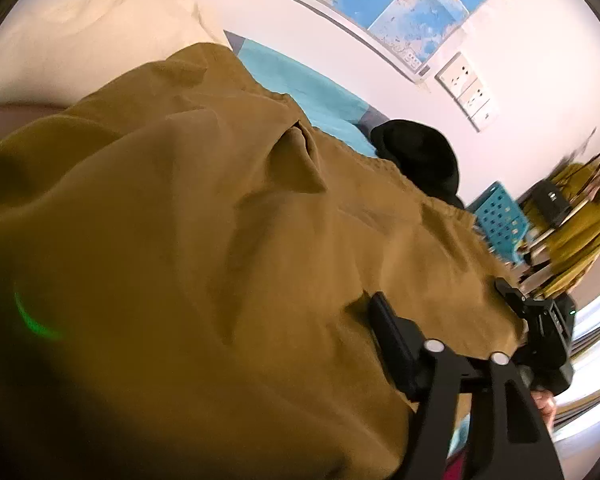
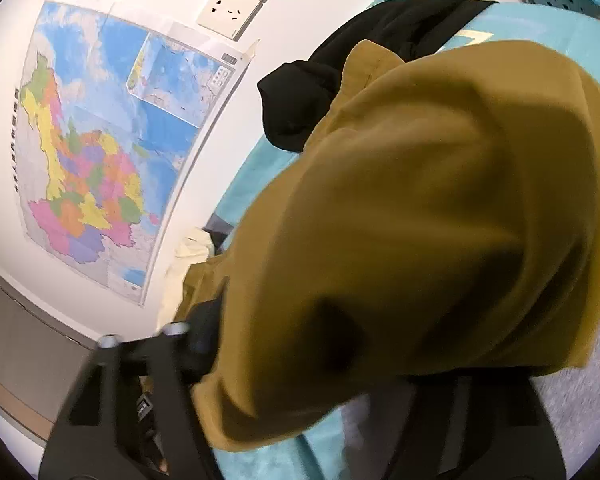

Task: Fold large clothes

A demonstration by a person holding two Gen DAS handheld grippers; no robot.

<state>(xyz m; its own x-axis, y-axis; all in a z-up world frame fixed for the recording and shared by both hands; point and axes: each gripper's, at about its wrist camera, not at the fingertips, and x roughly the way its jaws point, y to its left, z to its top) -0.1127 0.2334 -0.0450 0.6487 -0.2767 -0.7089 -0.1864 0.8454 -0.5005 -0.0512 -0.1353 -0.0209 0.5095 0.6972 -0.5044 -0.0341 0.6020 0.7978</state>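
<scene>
Mustard garment (image 1: 220,220) draped over left gripper (image 1: 440,312)

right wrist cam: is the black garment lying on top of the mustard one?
No. The mustard garment drapes over the near edge of the black garment, which lies behind it on the turquoise cover.

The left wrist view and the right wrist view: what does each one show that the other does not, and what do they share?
Only the left wrist view shows a cream cloth in the far corner and another gripper at the garment's far edge. Only the right wrist view shows a grey panel low on the wall. Both show the mustard garment filling most of the picture and covering the fingers, the black garment behind it, the turquoise cover, the wall map, the wall sockets and the blue perforated basket.
</scene>
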